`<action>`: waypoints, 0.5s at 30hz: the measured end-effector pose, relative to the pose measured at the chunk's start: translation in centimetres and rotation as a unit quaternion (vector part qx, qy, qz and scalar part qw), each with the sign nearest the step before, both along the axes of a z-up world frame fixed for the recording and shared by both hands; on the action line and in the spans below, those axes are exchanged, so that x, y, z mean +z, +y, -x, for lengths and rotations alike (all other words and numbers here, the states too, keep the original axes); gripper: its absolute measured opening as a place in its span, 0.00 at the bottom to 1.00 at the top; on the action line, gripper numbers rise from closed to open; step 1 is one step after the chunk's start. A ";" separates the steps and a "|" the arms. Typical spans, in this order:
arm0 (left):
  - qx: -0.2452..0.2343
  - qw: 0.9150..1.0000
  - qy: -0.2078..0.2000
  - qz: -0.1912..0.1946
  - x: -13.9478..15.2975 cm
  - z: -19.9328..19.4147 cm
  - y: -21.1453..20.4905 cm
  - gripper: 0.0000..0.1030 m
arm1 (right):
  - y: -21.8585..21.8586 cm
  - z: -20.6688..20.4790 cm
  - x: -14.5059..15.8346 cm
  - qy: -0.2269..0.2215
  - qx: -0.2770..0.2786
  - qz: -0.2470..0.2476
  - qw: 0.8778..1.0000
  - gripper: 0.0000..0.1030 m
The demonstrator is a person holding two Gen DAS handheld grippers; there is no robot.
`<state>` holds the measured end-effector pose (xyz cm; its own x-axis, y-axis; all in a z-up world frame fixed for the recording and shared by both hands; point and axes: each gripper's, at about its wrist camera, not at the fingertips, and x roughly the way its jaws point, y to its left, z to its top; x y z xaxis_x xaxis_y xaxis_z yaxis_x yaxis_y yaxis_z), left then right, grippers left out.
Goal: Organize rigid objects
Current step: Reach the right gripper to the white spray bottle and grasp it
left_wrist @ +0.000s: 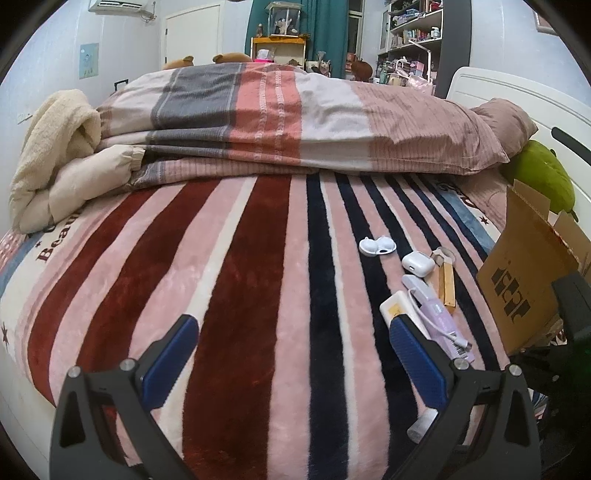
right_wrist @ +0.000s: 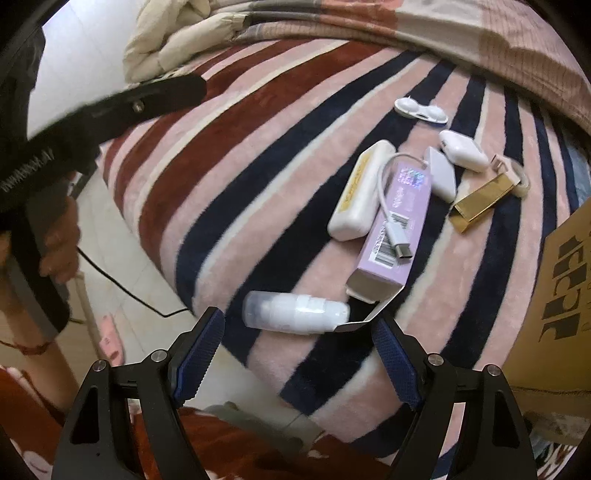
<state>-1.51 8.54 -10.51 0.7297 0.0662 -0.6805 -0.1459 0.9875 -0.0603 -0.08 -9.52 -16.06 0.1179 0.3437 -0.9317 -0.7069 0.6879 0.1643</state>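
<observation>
bed (left_wrist: 229, 258): covered by striped blanket, folded duvet (left_wrist: 295, 118) at far edge | walls: white, air conditioner (left_wrist: 118, 6) mounted | teal curtain (left_wrist: 325, 29), cluttered shelves (left_wrist: 413, 33) behind | floor (right_wrist: 122, 266): pale tiles

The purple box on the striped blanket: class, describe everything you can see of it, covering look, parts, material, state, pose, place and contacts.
The purple box is a long, narrow lilac carton, apparently cardboard, lying flat on the striped blanket. A holographic label sits near its far end and a barcode near its open end, where a white flap hangs out towards the translucent bottle. A white cable with a metal plug lies across its top. A white and yellow case lies alongside it, apparently touching.
</observation>
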 end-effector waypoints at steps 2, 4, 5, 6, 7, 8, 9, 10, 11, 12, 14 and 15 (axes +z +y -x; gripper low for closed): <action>0.000 1.000 -0.001 -0.004 0.0 0.2 0.1 1.00 | 0.0 0.4 -0.2 -0.001 -0.001 0.015 1.000 0.77; 0.003 1.000 -0.001 -0.013 0.0 0.4 0.1 1.00 | 0.3 0.8 -0.5 0.000 0.002 0.031 1.000 0.77; 0.003 1.000 -0.002 -0.017 0.1 0.5 0.1 1.00 | 0.4 0.9 -0.7 0.012 0.001 0.035 0.999 0.77; 0.003 1.000 -0.003 -0.018 0.2 0.6 0.2 1.00 | 0.4 1.0 -0.8 0.020 0.001 0.039 0.999 0.77; 0.002 1.000 -0.007 -0.019 0.3 0.9 0.3 1.00 | 0.1 0.9 -1.0 0.024 0.001 0.047 0.999 0.77; 0.002 1.000 -0.011 -0.019 0.4 1.2 0.5 1.00 | -0.2 0.9 -0.9 0.026 0.000 0.050 0.998 0.77; 0.003 1.000 -0.016 -0.018 0.5 1.4 0.7 1.00 | -0.6 1.0 -0.6 0.035 -0.002 0.043 0.998 0.77; 0.004 1.000 -0.016 -0.017 0.6 1.6 0.8 1.00 | -1.0 0.9 -0.3 0.046 -0.004 0.032 0.998 0.77; 0.006 1.000 -0.017 -0.017 0.6 1.6 0.9 1.00 | -1.6 0.9 -0.1 0.058 -0.005 0.018 0.998 0.77; 0.008 1.000 -0.017 -0.017 0.6 1.7 1.0 1.00 | -2.2 0.8 0.2 0.063 -0.004 0.006 0.998 0.77; 0.008 1.000 -0.020 -0.015 0.8 1.9 1.2 1.00 | -2.6 0.9 0.9 0.062 -0.003 -0.008 0.998 0.77; 0.008 1.000 -0.022 -0.015 0.8 2.0 1.2 1.00 | -2.5 0.9 0.7 0.071 -0.007 -0.015 0.997 0.77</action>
